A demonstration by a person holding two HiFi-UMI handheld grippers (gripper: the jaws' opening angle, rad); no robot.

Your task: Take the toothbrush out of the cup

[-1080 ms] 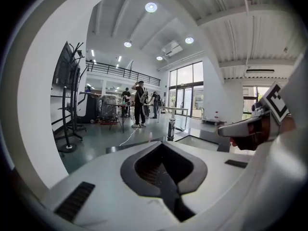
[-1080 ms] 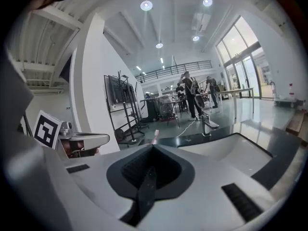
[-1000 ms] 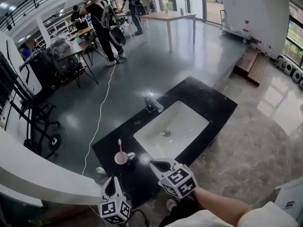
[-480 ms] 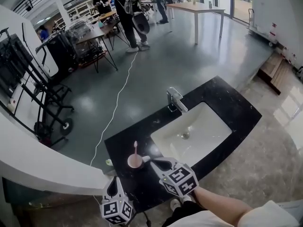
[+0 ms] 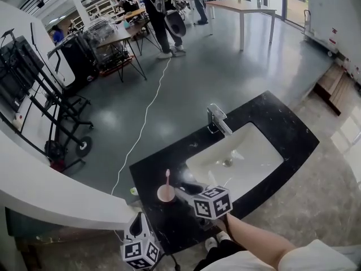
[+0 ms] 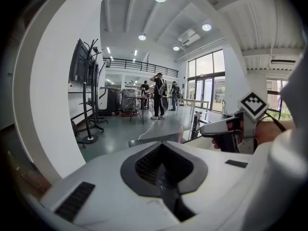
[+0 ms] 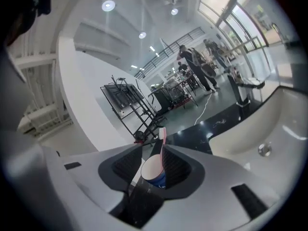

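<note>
A pink cup stands on the black counter, left of the sink, with a pink toothbrush upright in it. My right gripper reaches in from the right, its tips right beside the cup. In the right gripper view the cup and toothbrush show in the gap of the right gripper; its jaws are opening and I see no pad pressing on the cup. My left gripper hangs lower left, off the counter's corner, shut and empty.
A white sink basin with a steel faucet fills the counter's right part. A white curved wall runs along the left. Beyond lie a grey floor with a white cable, a wheeled rack, tables and standing people.
My right gripper has moved forward and left up to the cup and rolled, its marker cube turning. The left gripper has barely shifted. The head view has swung slightly.
</note>
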